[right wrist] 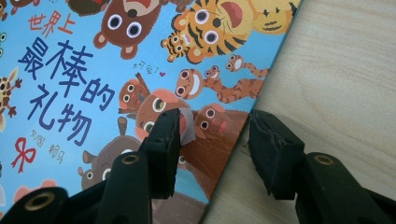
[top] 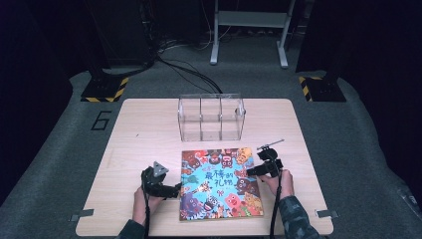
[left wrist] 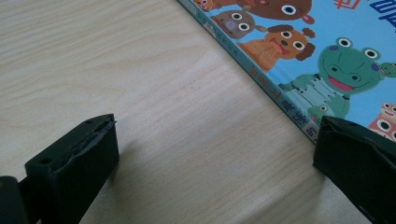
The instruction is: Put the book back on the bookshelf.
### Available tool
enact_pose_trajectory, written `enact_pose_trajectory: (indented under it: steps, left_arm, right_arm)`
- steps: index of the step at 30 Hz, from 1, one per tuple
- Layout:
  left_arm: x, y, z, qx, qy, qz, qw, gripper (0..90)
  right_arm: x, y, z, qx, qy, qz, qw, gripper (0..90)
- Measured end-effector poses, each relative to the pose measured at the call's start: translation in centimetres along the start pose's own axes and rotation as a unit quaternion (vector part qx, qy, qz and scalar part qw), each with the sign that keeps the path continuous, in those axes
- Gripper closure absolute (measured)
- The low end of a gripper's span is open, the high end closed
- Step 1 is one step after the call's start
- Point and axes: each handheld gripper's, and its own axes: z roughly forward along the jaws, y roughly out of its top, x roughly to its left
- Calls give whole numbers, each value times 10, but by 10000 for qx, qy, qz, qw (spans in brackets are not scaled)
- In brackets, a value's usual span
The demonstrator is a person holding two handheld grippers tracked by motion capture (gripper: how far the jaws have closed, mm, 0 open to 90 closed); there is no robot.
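Observation:
A children's picture book [top: 221, 184] with a blue cover full of cartoon animals lies flat on the wooden table [top: 139, 134]. My left gripper [top: 173, 190] rests at the book's left edge. In the left gripper view the book [left wrist: 327, 46] has its spine running past the right jaw, and the left gripper [left wrist: 215, 149] stands wide open over bare wood. My right gripper [top: 250, 172] sits at the book's right edge. In the right gripper view the right gripper [right wrist: 215, 135] straddles the book [right wrist: 93, 70] edge, one jaw over the cover and one over the table, with a gap showing.
A clear plastic box [top: 211, 117] with three compartments stands behind the book at the table's middle back. Bare wood lies left and right of the book. Beyond the table are a grey floor, cables and stand bases.

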Motion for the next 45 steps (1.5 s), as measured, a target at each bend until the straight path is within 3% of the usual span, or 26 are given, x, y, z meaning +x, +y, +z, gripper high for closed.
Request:
enact_pose_trajectory:
  steps: [10,12,21,26,29,45]
  left_arm:
    - [0,0,0,0,-1,3,10000,0]
    - [0,0,0,0,0,1,10000,0]
    - [0,0,0,-1,2,2,10000,0]
    - [0,0,0,-2,4,3,10000,0]
    - [0,0,0,0,3,4,10000,0]
    - [0,0,0,-2,6,18,10000,0]
  right_arm:
    - [-4,-1,-1,-45,163,117,9998,543]
    - [-6,-2,-1,-99,292,229,9993,542]
    - [-10,-4,-1,-153,464,405,9980,543]
    - [-11,-4,-3,-199,479,322,9981,543]
    - [-13,-4,-6,-267,607,386,9970,545]
    - [-10,-2,-22,-437,787,470,9948,545]
